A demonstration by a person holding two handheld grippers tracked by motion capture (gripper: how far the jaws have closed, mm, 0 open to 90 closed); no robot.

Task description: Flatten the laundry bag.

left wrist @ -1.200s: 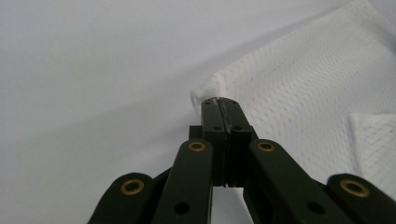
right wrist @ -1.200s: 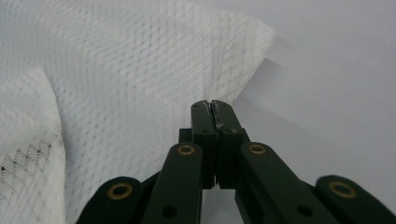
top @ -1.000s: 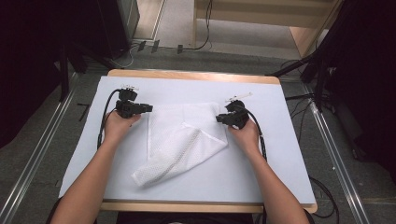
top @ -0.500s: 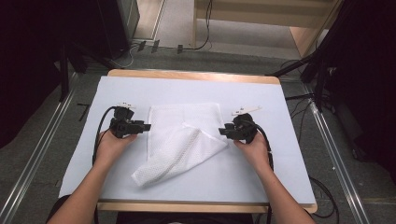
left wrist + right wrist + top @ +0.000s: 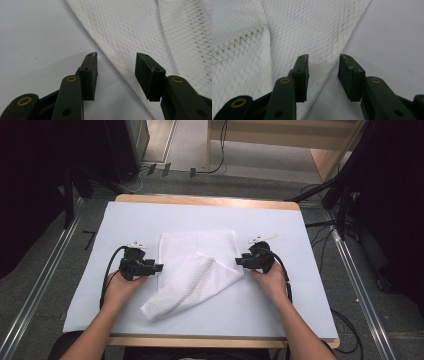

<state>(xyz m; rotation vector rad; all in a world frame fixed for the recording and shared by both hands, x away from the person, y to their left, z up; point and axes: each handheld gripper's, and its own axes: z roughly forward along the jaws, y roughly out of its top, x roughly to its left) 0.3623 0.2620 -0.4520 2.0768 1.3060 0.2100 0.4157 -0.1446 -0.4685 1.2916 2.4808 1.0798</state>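
High view: cloth [image 5: 197, 270] edges between grippers

The white mesh cloth [image 5: 197, 270] lies flat near the middle of the table's white cover, its far part a spread rectangle and its near part folded over into a long flap that runs slantwise toward the person's left, ending in a rumpled corner.

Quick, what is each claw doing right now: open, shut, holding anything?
Left claw: open, holding nothing, at the edge of the white mesh cloth.
Right claw: open, holding nothing, at the cloth's opposite edge.
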